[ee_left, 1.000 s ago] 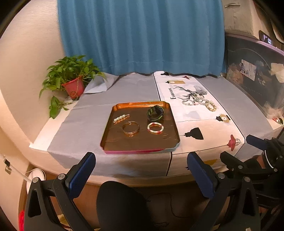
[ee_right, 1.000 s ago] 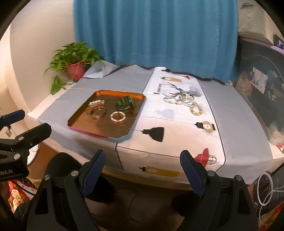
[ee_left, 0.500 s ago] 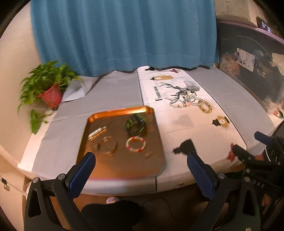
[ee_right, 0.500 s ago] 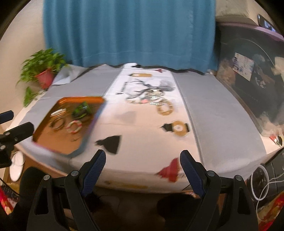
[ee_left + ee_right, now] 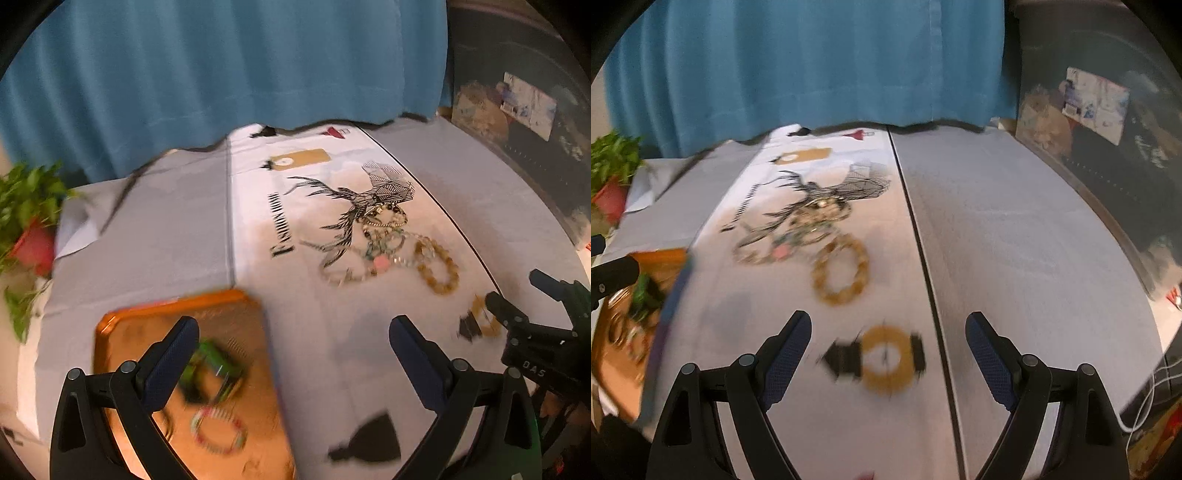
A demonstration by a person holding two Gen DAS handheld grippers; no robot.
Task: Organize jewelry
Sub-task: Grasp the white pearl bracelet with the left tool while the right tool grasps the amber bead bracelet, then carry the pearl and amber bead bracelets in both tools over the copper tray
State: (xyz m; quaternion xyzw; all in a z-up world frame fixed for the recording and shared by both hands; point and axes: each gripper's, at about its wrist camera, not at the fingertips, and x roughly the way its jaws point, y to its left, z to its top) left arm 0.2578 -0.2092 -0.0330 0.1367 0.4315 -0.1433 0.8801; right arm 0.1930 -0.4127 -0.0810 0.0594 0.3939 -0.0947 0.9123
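Where printed cloth (image 5: 258, 206) shows, tangled jewelry pile (image 5: 384, 240): gold chains, beads.

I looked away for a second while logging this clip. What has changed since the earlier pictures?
Both grippers have swept in over the table: the left gripper now hangs above the orange tray, and the right gripper nears the loose jewelry pile. Nothing was grasped or released; both remain open and empty. The tray, its bracelets and the pile lie where they were.
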